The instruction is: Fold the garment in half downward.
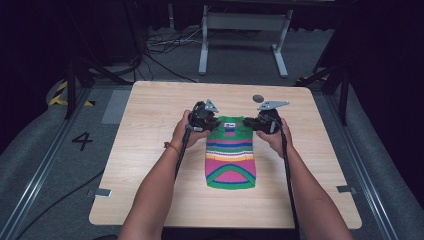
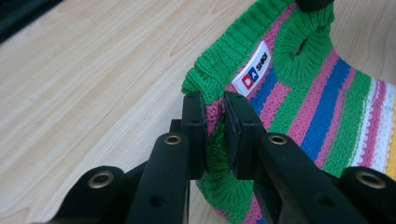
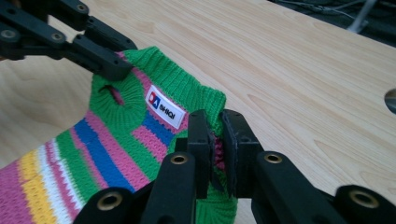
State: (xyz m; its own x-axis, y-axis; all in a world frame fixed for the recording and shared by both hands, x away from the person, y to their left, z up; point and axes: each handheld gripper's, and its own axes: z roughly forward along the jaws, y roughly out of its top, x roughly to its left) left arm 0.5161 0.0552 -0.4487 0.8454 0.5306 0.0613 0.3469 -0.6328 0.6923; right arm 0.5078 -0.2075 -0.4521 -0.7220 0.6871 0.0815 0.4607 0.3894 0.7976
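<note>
A small striped knit sweater (image 1: 230,160), green, pink, blue, yellow and white, lies flat on the wooden table (image 1: 150,150) with its collar at the far end. My left gripper (image 1: 209,121) is shut on the collar's left corner; in the left gripper view its jaws pinch the green and pink knit (image 2: 215,122) beside the white label (image 2: 254,72). My right gripper (image 1: 256,123) is shut on the collar's right corner, and its own view has the fabric (image 3: 215,135) squeezed between its jaws, with the label (image 3: 165,107) close by. The left gripper's fingers (image 3: 100,58) show at that view's upper left.
A round hole (image 1: 258,98) sits in the table top beyond the right gripper. Past the far edge stand a grey metal frame (image 1: 243,40) and loose cables (image 1: 165,42) on the floor. A floor marking "4" (image 1: 82,141) lies to the left.
</note>
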